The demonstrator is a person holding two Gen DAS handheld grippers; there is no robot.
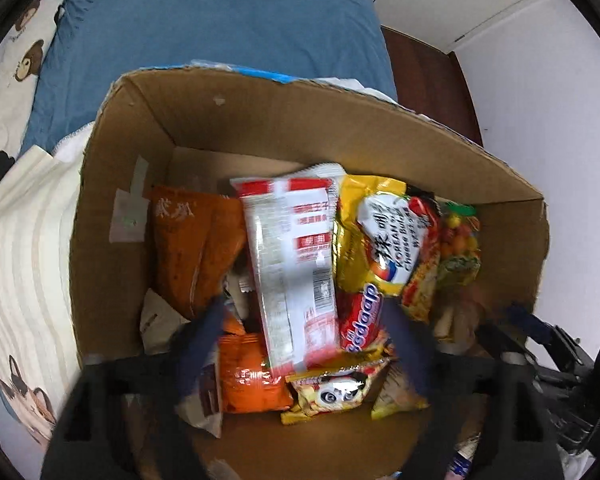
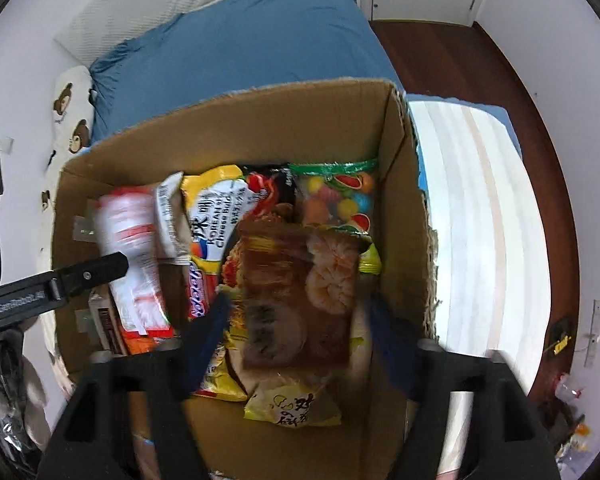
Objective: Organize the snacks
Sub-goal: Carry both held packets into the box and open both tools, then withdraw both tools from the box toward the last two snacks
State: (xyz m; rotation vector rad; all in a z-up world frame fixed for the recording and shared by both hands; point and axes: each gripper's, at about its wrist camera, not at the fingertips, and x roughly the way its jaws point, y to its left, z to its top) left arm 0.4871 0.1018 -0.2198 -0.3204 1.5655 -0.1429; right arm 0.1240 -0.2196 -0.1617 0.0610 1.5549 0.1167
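Hovering over the open brown cardboard box (image 1: pixel 148 128) on the blue bed (image 1: pixel 220 20), both claws gape: the left claw (image 1: pixel 304 328) straddles a white-and-red snack packet (image 1: pixel 296 264), the right claw (image 2: pixel 296 312) a brown shrimp-print bag (image 2: pixel 300 292), seemingly dropped onto the pile inside.

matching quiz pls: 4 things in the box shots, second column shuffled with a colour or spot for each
Things:
1. candy bag
2. white-and-red pack
3. orange bag
4. panda pack

Colour or spot:
A. lies lengthwise in the middle of the box
B. green top edge, coloured balls inside, at the right wall
C. at the near edge, black-and-white face on yellow
D. on the left side, white characters on it

Pairs: 1-B, 2-A, 3-D, 4-C
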